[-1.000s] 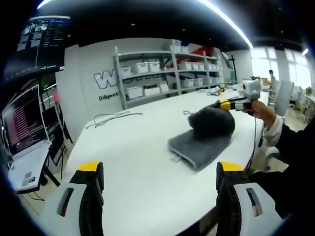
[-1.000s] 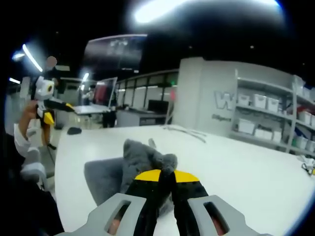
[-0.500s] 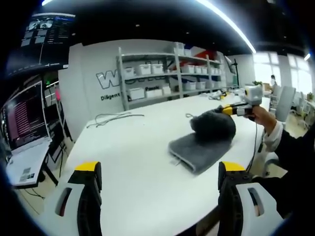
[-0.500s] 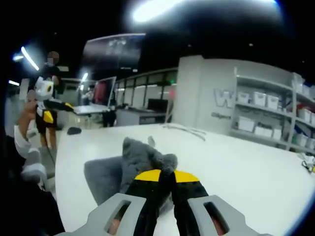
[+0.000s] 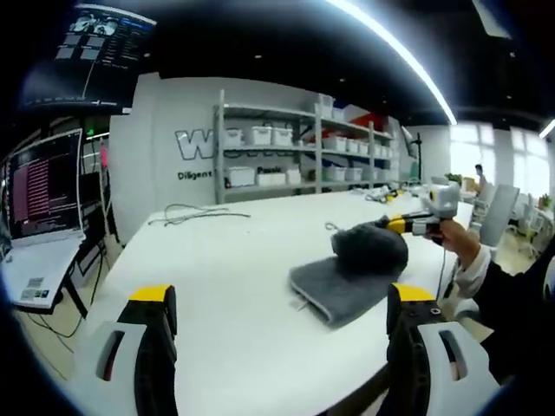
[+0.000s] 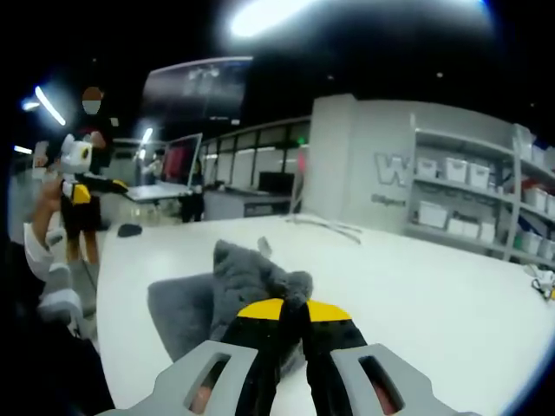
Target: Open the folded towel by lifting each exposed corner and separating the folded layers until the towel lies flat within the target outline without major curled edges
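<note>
A grey towel (image 5: 342, 282) lies folded on the white table (image 5: 225, 260), right of centre in the left gripper view. One of its layers (image 5: 371, 247) is raised into a dark hump. My right gripper (image 5: 395, 225) is shut on that hump, held by a hand at the right. In the right gripper view the yellow-tipped jaws of the right gripper (image 6: 284, 308) are pressed together on the bunched towel (image 6: 251, 277), while the flat part (image 6: 182, 308) spreads to the left. My left gripper (image 5: 282, 299) stands open above the table's near edge, well short of the towel. It also appears at far left as the left gripper (image 6: 80, 184).
Loose cables (image 5: 186, 212) lie on the far side of the table. Metal shelves (image 5: 286, 156) with white bins line the back wall. A monitor (image 5: 39, 186) stands at the left. A person (image 6: 87, 130) stands beyond the table, and a dark mouse (image 6: 130, 230) lies near its far edge.
The left gripper's camera has shifted a little, so its picture sits differently. The right gripper keeps its hold on the raised towel layer, which has hardly moved.
</note>
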`<state>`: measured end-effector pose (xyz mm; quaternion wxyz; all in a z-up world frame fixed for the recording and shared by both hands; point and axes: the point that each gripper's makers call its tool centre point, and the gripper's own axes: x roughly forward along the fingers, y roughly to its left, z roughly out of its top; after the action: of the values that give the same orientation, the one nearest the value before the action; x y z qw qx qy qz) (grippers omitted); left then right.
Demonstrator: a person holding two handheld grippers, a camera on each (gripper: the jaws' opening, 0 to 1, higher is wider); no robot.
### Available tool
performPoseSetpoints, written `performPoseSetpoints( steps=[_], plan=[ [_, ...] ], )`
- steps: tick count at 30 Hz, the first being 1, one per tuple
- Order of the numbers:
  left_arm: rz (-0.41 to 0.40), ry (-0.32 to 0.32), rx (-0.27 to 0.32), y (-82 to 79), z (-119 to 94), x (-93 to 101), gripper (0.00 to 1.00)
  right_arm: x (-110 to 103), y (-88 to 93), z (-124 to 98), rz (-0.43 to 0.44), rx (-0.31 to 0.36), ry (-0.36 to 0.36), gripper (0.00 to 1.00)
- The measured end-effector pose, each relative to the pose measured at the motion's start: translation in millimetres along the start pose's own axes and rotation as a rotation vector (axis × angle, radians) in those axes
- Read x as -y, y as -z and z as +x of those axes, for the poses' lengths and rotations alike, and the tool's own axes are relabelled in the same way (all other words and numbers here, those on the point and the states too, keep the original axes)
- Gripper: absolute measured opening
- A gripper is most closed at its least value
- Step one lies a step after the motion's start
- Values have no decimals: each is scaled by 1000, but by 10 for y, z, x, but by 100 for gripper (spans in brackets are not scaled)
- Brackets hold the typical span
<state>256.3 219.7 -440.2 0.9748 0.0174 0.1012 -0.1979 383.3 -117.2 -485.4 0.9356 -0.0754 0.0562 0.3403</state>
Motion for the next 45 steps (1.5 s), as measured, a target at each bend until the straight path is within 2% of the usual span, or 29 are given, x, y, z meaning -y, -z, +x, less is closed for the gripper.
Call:
performPoseSetpoints(
  steps=[25, 31, 36, 41, 45],
  plan=[
    [-17, 15, 12, -27, 32, 25, 100, -32, 56, -33, 31, -8, 11, 4],
    [-41, 35, 39, -82, 30, 60, 100, -50, 64, -48, 34, -8, 12, 4],
    [-41, 37, 38, -82, 31, 66, 100, -71, 69, -65, 35, -7, 12, 4],
    [-68, 69, 51, -104, 37, 109, 100, -84, 80, -74, 37, -8, 13, 4],
    [-73, 80, 56, -111, 34, 140, 100, -17, 74, -54, 38, -9, 13, 4]
  ],
)
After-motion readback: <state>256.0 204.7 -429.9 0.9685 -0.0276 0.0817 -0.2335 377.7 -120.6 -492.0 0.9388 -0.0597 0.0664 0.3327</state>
